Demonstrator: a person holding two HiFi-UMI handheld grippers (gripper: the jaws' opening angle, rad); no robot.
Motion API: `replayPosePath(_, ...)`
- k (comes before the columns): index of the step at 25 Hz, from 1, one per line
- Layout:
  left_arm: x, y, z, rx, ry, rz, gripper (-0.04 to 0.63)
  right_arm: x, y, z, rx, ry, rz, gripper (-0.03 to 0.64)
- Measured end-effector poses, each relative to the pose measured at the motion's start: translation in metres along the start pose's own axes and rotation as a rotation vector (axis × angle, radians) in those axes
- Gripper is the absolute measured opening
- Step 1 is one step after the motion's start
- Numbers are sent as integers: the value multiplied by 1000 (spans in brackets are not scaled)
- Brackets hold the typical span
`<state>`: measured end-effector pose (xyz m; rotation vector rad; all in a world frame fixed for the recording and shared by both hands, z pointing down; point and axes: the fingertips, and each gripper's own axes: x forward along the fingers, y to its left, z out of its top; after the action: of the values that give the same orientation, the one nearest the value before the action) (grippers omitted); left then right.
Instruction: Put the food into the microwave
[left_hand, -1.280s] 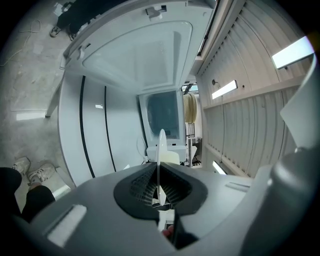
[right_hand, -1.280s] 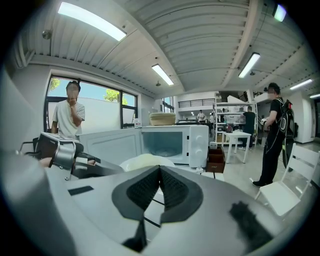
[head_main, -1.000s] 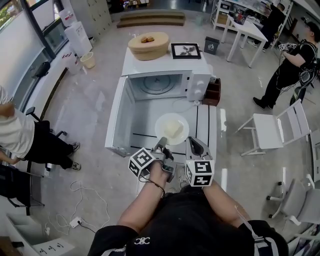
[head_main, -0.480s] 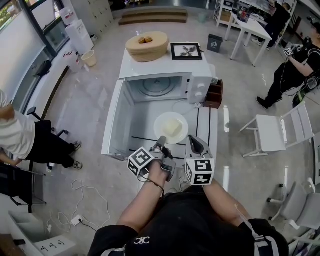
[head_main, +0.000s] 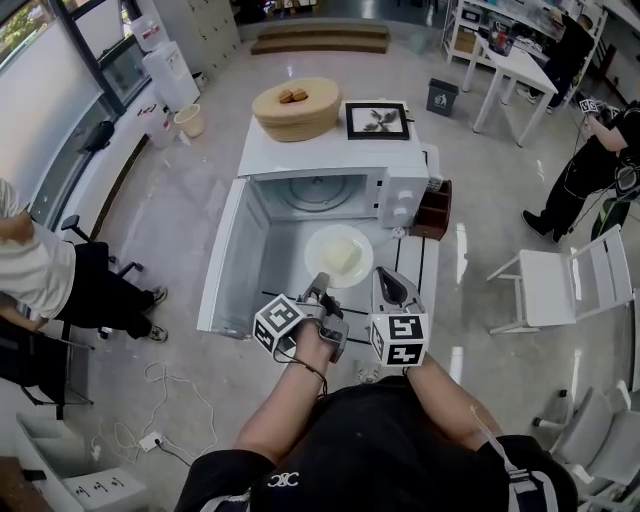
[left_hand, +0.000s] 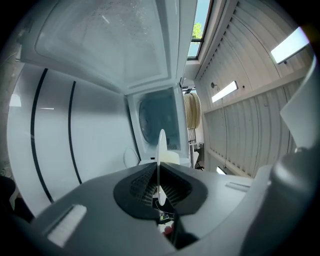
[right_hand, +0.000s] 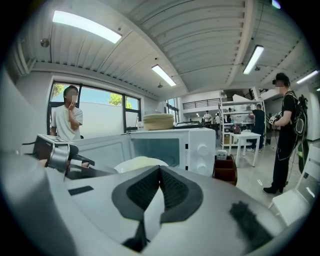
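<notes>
left gripper (head_main: 320, 287): clamped on near rim of plate (head_main: 317, 250)
right gripper (head_main: 388, 284): jaws together, empty
advice: keep level, ease food (head_main: 344, 254) far into microwave (head_main: 403, 195)

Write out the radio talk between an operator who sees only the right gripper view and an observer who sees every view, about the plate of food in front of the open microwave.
Operator: I see the plate only from the side. Is it actually gripped?
Observer: Yes. In the left gripper view the left claw is shut on the rim of the plate, which stands edge-on between its pads.
Operator: Is there room inside the microwave?
Observer: From the head view, the round turntable inside the microwave has nothing on it.
</notes>
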<state>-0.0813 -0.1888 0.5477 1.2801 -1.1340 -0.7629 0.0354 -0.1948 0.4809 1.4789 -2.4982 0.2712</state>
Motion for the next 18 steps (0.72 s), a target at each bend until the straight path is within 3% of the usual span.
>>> replayPosePath(18,53,-15,34,-14,-105,34,18,53,-36,13,63,15,82,8)
